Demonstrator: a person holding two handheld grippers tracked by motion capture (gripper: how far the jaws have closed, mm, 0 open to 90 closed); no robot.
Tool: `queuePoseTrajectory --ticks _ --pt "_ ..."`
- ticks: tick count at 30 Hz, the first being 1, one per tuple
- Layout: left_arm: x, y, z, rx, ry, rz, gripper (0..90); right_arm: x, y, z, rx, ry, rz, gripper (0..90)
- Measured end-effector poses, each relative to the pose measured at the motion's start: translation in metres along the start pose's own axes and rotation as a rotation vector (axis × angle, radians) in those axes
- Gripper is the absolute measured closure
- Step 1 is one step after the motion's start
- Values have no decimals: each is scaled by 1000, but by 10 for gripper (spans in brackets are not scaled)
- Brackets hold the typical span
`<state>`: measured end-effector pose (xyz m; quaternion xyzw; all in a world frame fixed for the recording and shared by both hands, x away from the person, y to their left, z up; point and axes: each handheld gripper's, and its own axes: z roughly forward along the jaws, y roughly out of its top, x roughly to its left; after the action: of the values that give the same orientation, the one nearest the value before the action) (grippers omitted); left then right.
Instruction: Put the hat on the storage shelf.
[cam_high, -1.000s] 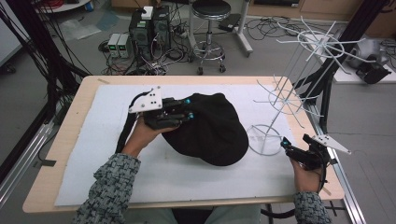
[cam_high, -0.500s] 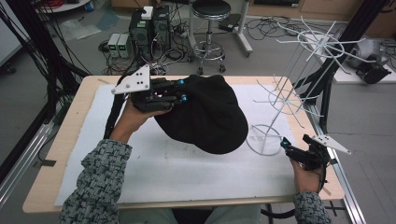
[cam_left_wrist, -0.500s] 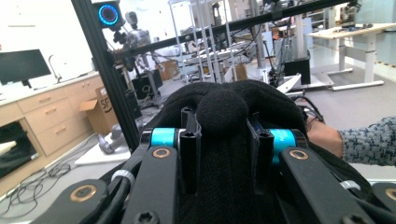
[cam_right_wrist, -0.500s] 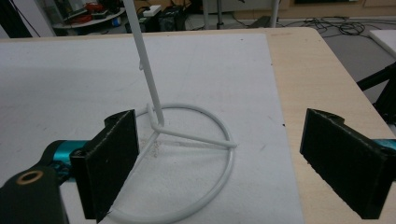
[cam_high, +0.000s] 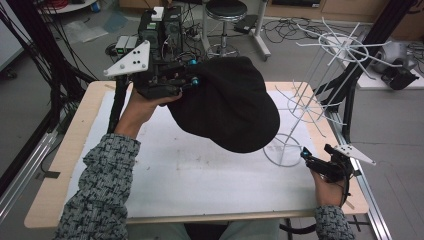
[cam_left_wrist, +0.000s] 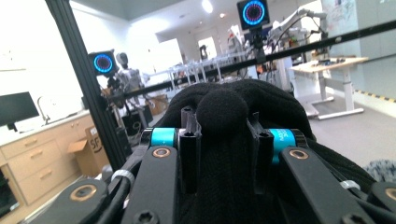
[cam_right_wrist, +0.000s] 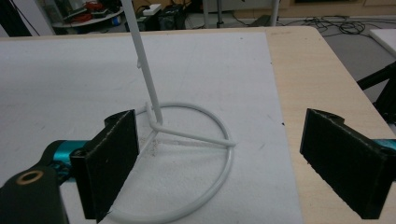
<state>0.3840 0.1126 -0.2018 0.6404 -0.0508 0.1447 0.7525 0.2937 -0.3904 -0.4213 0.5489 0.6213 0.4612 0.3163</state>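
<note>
A black knitted hat hangs in the air above the table, held at its left edge. My left gripper is shut on that hat; in the left gripper view a fold of the hat bulges up between the two black fingers. A white wire rack with several prongs stands at the table's right. My right gripper rests low by the rack's round base. In the right gripper view its jaws stand wide apart, and the base ring and pole lie beyond its pads, untouched.
A white mat covers most of the wooden table. Black frame posts rise beside the rack at the right edge. Behind the table stand a stool, computer boxes and loose cables.
My left gripper has risen with the hat, which has left the mat and now hangs well above it. The right gripper has stayed by the rack's base.
</note>
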Motion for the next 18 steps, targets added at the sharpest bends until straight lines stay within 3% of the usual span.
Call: queuePoseTrajectory --ticks 8,18 --pt "6 13 7 -56 -21 9 721 -1 -1 0 -1 -1 0 107" --pt "12 26 10 -63 -23 14 721 -2 -1 1 5 0 0 108"
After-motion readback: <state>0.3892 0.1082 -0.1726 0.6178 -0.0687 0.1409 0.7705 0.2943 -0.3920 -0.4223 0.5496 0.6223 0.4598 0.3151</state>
